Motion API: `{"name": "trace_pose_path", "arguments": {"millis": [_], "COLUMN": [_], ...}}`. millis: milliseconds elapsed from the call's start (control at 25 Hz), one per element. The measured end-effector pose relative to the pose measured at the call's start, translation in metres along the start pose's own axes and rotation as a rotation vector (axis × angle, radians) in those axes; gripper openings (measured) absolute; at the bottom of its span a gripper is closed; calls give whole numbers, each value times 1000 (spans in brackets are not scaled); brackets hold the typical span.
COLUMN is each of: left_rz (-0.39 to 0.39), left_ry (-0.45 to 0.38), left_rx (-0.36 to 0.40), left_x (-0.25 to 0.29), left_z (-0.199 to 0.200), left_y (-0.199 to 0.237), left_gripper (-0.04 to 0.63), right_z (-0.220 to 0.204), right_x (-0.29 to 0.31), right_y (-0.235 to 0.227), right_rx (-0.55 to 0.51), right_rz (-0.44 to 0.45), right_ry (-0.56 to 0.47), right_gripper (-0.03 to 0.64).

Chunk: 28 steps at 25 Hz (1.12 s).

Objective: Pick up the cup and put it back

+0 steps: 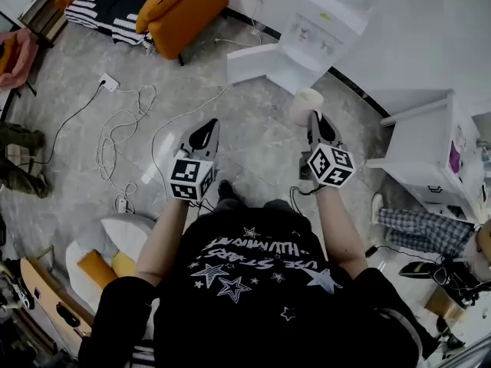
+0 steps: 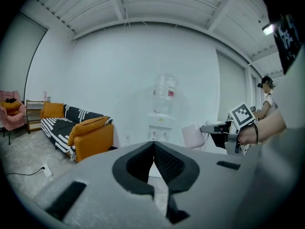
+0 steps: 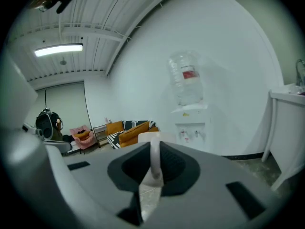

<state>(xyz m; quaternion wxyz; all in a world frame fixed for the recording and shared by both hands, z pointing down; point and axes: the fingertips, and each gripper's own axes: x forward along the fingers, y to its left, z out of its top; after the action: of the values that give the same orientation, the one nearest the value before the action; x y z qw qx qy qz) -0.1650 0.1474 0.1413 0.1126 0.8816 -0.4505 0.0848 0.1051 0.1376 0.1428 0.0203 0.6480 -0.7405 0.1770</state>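
Note:
A pale paper cup (image 1: 304,104) hangs in the air in front of me, and my right gripper (image 1: 314,123) is shut on its wall. In the right gripper view the cup's wall (image 3: 154,162) is pinched between the dark pads, with its rim showing just above them. From the left gripper view the same cup (image 2: 192,136) shows at the tip of the right gripper (image 2: 213,128), held roughly level. My left gripper (image 1: 205,132) is held beside it at the same height; its pads (image 2: 164,160) meet with nothing between them.
A white water dispenser (image 1: 307,35) with a bottle on top stands against the wall ahead. An orange sofa (image 1: 182,4) is at the far left, a white cabinet (image 1: 426,156) at the right. Cables and a power strip (image 1: 109,82) lie on the floor. Another person (image 2: 267,95) stands to the right.

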Motion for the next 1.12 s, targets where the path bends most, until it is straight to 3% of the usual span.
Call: {"name": "trace_pose_path", "arguments": {"millis": [240, 640, 840, 1120], "left_rz": [-39, 26, 63, 105], "left_ry": [72, 139, 190, 238], "left_rx": [6, -73, -95, -181], "left_x": [20, 85, 141, 236], "left_z": [-26, -57, -83, -142], "left_y": [36, 53, 59, 74], "left_gripper": [9, 9, 9, 9], "right_z": [-27, -93, -139, -223], "right_x": [35, 129, 192, 274], "right_y": [-10, -62, -107, -169], "right_rx": [21, 17, 22, 23], "right_rz": [-82, -90, -105, -132], "right_ry": [76, 216, 306, 440], "right_gripper": [41, 41, 41, 41]}}
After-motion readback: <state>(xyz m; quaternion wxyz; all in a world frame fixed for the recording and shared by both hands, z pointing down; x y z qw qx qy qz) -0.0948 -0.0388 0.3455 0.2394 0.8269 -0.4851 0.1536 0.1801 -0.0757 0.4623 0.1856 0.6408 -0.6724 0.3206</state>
